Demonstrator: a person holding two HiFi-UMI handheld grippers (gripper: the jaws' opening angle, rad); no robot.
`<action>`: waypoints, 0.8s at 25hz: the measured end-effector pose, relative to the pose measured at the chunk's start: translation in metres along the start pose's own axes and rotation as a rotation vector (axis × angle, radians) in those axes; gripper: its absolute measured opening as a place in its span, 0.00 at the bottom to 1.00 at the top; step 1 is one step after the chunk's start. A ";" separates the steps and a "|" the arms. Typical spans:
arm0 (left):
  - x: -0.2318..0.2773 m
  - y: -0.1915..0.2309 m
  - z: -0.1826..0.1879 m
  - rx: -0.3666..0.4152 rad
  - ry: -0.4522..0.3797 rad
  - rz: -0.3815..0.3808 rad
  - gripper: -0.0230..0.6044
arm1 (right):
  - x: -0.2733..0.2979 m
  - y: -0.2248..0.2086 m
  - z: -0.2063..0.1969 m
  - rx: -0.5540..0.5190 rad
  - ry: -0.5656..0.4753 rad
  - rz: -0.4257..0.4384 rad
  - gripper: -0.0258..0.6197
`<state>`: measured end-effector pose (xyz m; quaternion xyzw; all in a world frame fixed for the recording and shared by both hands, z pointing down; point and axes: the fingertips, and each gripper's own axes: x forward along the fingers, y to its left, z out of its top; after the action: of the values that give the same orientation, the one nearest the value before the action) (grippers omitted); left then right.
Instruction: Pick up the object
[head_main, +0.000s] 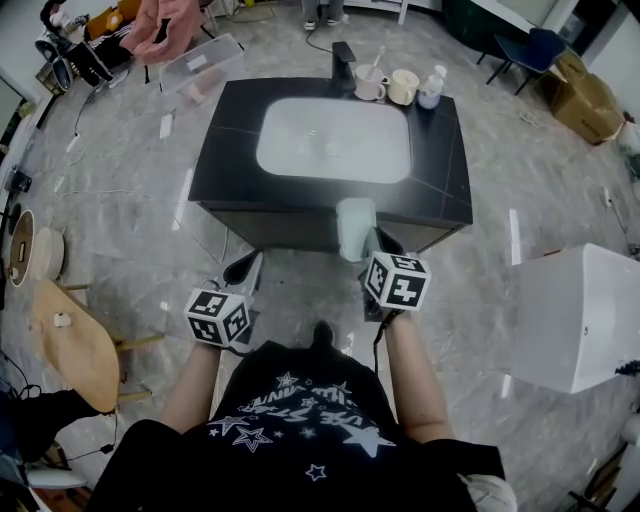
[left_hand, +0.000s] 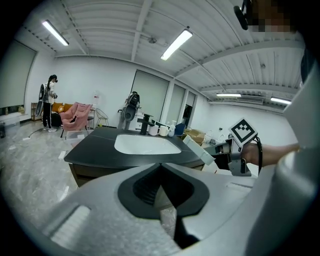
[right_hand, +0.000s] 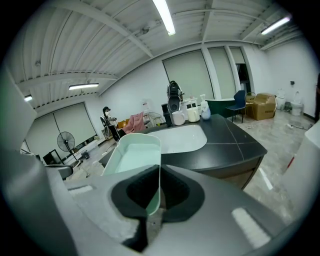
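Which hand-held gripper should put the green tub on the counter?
Right. The right hand-held gripper is shut on the wall of the tub and faces the counter. The left hand-held gripper is shut with nothing between its jaws.

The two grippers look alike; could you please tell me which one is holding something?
The right gripper: its jaws pinch the wall of a pale green container. The left gripper has its jaws together on nothing.

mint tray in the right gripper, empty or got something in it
Empty: the right gripper view looks into the mint tray and shows only its bare pale inside. The right gripper pinches its near wall.
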<state>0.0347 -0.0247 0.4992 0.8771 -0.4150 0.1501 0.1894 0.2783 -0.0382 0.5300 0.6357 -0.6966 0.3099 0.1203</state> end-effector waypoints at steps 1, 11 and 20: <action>-0.003 0.000 0.000 -0.008 -0.007 -0.004 0.05 | -0.002 0.003 -0.003 -0.004 0.004 -0.003 0.06; -0.069 -0.004 -0.033 0.008 -0.009 -0.004 0.05 | -0.051 0.046 -0.043 -0.015 0.009 -0.039 0.06; -0.143 -0.035 -0.078 0.007 -0.018 -0.066 0.05 | -0.114 0.077 -0.098 -0.006 -0.004 -0.074 0.06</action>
<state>-0.0339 0.1272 0.5002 0.8924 -0.3869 0.1375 0.1874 0.2005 0.1119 0.5211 0.6614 -0.6738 0.3017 0.1322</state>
